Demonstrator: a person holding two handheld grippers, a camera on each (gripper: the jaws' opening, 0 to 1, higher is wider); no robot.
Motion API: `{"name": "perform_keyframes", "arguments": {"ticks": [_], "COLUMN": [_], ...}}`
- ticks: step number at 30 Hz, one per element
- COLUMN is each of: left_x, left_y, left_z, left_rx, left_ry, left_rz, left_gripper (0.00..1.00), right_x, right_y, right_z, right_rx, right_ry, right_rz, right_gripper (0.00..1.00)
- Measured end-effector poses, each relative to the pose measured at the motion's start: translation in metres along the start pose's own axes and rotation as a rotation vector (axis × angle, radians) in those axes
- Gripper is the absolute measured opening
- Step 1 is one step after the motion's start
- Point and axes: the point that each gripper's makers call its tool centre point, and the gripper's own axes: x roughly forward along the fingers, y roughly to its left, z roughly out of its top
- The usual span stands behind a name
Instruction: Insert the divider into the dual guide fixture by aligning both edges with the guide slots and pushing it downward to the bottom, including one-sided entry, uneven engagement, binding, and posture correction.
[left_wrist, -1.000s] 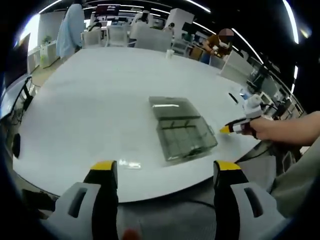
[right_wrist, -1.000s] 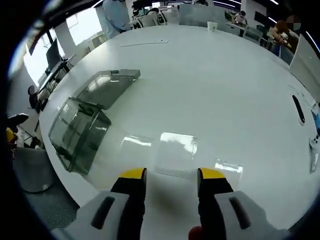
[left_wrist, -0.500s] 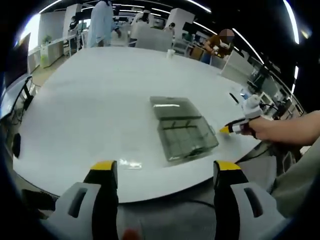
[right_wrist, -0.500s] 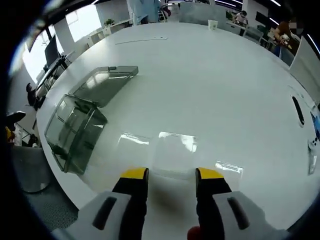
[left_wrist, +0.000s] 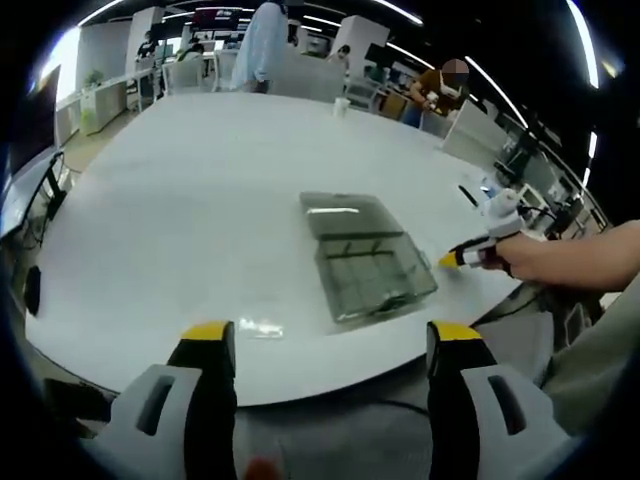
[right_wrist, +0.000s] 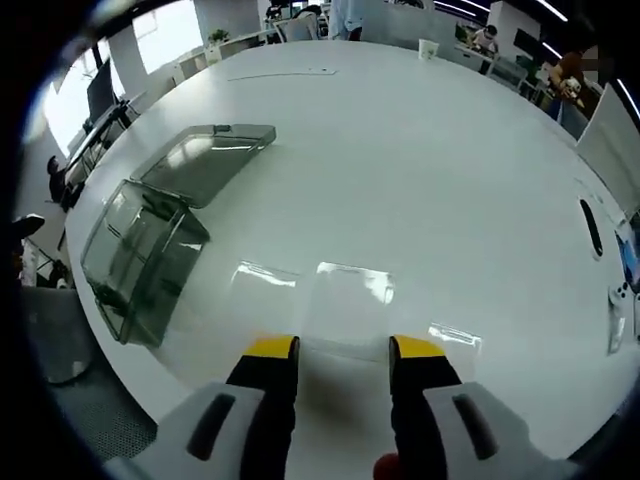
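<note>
Clear plastic divider (right_wrist: 345, 318) lies on the white counter (right_wrist: 450, 180); we hold right tongs (right_wrist: 343, 350) released above it, left tongs (left_wrist: 332, 335) released too.

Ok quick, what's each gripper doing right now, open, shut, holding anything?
Left gripper: open, holding nothing, back from the table edge.
Right gripper: open, holding nothing, jaws either side of the clear divider on the table.
</note>
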Motion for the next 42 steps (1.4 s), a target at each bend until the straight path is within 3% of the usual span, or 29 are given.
{"name": "perform_keyframes", "arguments": {"ticks": [27,39,40,42], "left_x": [-0.001,-0.002,-0.002,-0.002], "left_y": [0.000,-0.001,-0.001,-0.001], "left_z": [0.004,0.002,0.002,0.002], "left_rx": [0.013,0.010,0.010,0.010], "left_ry": [-0.005,-0.006,-0.006,-0.007], "left_rz": [0.004,0.004,0.004,0.004], "left_gripper": [0.76,0.76,0.76,0.76], "right_x": [-0.009,-0.009,-0.010,-0.009], "right_y": [0.009,0.005,0.004,0.003], "right_z": [-0.001,-0.002,0.005,0.001], "right_rx": [-0.015,-0.023,-0.016,-0.038], "right_ry": [0.070,0.060,0.018,0.051], "right_rz": [0.000,0.010,0.011,0.009], "right_gripper": [0.30,0.29,0.29,0.29]}}
